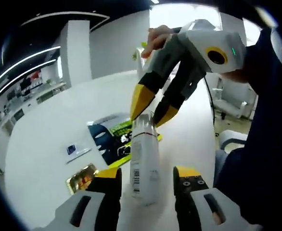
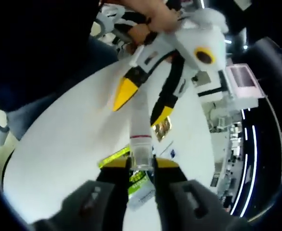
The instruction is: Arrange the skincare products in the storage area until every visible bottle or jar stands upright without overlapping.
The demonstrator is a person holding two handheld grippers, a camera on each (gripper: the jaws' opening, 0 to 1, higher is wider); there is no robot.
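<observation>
Left gripper view: left gripper (image 1: 147, 180) at the bottom, jaws spread wide, a white bottle (image 1: 145, 161) lying lengthwise between the yellow-tipped fingers (image 1: 108, 174) with a gap on each side. Barcode label near the bottle's close end, thin red line near its far end, clear cap pointing away. Right gripper (image 1: 149, 111) reaching in from above and ahead, its yellow tips pinched on the clear cap end. Hand (image 1: 156, 39) wrapped around that gripper's handle at the upper middle.

Beyond the left jaw, flat on the white table (image 1: 44, 159): a gold foil packet (image 1: 82, 177) close by, a small white card (image 1: 77, 150) farther out, and a dark sheet pack with green edging (image 1: 111, 137) just behind the bottle.

Right gripper view: right gripper (image 2: 141, 163) at the bottom, jaws narrow and clamped on the clear cap, bottle (image 2: 140, 126) pointing straight away from them. Left gripper (image 2: 138, 107) opposite, coming in from the far side, yellow tips set apart on either side of the bottle body, not pressing it as far as can be told. Gold packet (image 2: 162, 128) past the bottle to the right; green-edged pack (image 2: 137, 185) under the right gripper's jaws.

Bottle held off the table, suspended between the two grippers, well tilted from upright.
</observation>
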